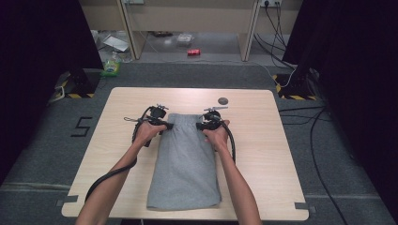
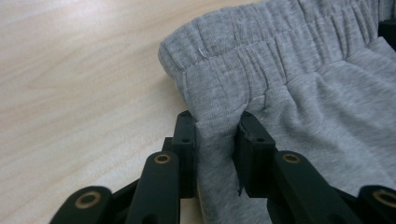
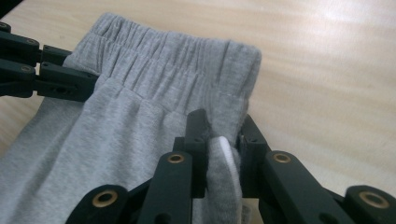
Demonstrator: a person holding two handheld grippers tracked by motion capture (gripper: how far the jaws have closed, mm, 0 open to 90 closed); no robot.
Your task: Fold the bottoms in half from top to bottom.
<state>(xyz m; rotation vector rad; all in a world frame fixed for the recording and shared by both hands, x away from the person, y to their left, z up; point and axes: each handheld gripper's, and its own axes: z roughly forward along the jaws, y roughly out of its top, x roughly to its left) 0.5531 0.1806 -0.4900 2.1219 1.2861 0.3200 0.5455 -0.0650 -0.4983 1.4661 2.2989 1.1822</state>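
On the left, the left tool point(image 2: 215, 140) is nearly closed and pinches a fold of the grey pants point(image 1: 185, 161) just below the elastic waistband point(image 2: 261, 56), at its left corner. The pants lie folded flat in the middle of the table point(image 1: 263, 154). On the right, the right tool point(image 3: 223, 140) grips the other waistband corner, with its jaws narrow.

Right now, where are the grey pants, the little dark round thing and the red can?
grey pants point(image 1: 185, 164): high view, middle of the fabric.
dark round thing point(image 1: 223, 100): high view, its centre.
red can point(image 1: 193, 52): high view, its side.
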